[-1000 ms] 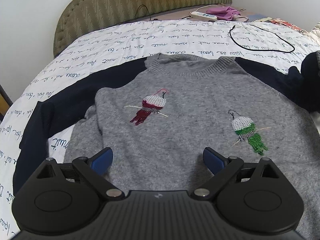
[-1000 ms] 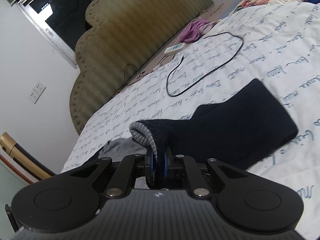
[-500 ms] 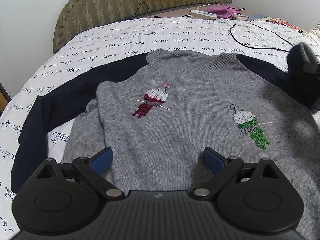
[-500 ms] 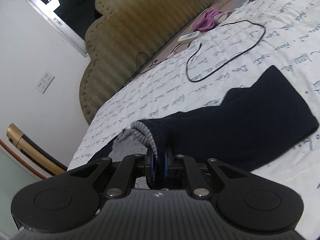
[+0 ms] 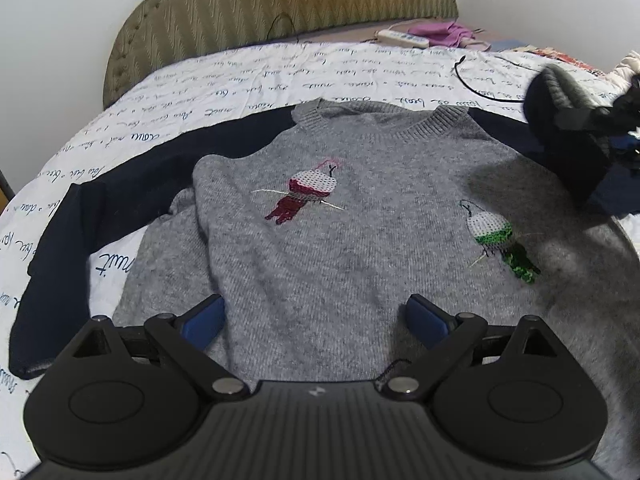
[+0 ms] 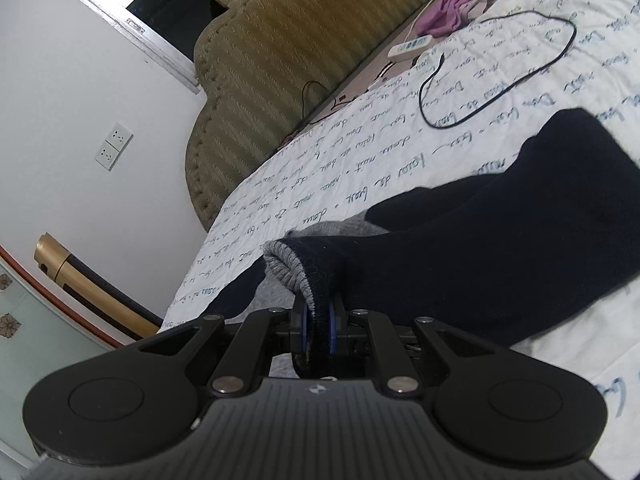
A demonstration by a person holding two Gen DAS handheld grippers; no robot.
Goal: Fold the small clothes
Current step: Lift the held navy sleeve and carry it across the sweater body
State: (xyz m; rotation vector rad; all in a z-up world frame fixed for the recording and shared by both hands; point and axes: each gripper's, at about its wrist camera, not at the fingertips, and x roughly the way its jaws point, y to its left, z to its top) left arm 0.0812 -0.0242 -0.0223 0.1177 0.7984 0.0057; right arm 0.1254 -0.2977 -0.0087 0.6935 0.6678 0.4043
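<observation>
A grey knit sweater [image 5: 360, 240] with two embroidered birds and navy sleeves lies flat on the bed, neck toward the headboard. My left gripper [image 5: 316, 316] hovers open over its lower hem, nothing between the blue pads. The left navy sleeve [image 5: 92, 216] lies spread out on the sheet. My right gripper [image 6: 318, 332] is shut on the grey-cuffed end of the right navy sleeve [image 6: 500, 248], holding it lifted. In the left wrist view that raised cuff [image 5: 560, 92] hangs over the sweater's right shoulder, blurred.
The bed has a white sheet [image 5: 240, 76] with blue script and an olive padded headboard [image 5: 280, 4]. A black cable [image 6: 500, 84] loops on the sheet. A white power strip [image 6: 412, 46] and purple cloth [image 6: 448, 12] lie near the headboard.
My right gripper has carried the sleeve cuff leftward, in over the sweater's right shoulder; a second ago it was barely in the left wrist view. The left gripper has stayed put and open.
</observation>
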